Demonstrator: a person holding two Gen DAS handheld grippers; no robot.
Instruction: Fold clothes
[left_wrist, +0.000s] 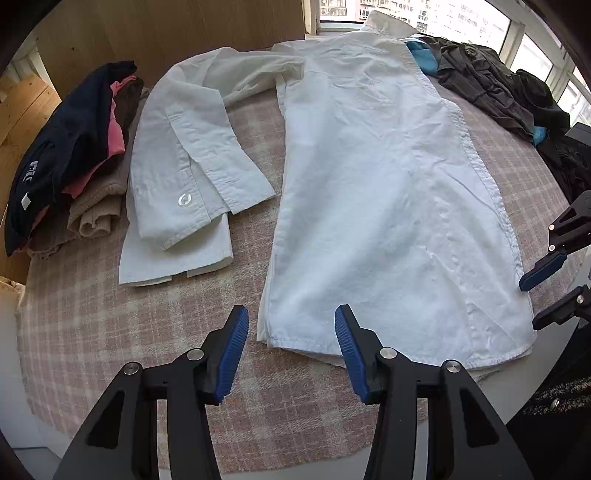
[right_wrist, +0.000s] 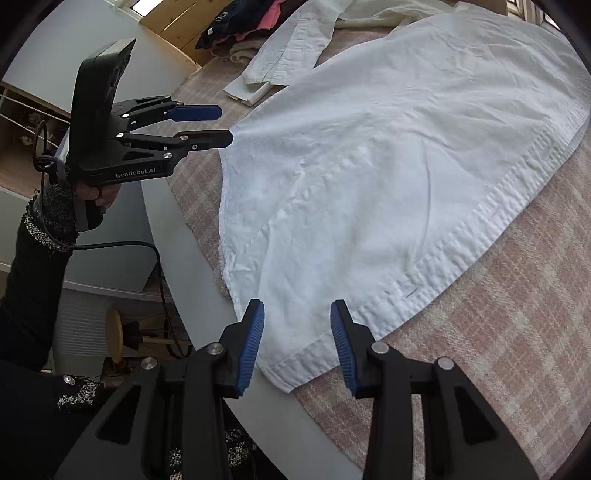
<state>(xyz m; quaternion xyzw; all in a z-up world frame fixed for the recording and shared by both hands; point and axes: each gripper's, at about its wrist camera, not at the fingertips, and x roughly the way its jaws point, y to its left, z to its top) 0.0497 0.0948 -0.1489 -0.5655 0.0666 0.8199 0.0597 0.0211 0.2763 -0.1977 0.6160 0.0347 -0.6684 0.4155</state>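
The white shirt (left_wrist: 369, 192) lies flat on the worktop (left_wrist: 92, 332), one side already folded over. Both the left claw (left_wrist: 291, 350) and the right claw (right_wrist: 297, 345) hover spread and empty over its hem, apparently ready to grip.

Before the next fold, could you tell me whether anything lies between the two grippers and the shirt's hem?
Nothing visible does. The white shirt lies flat on the checked cloth, its hem bare below the open left gripper and open right gripper; neither holds anything.
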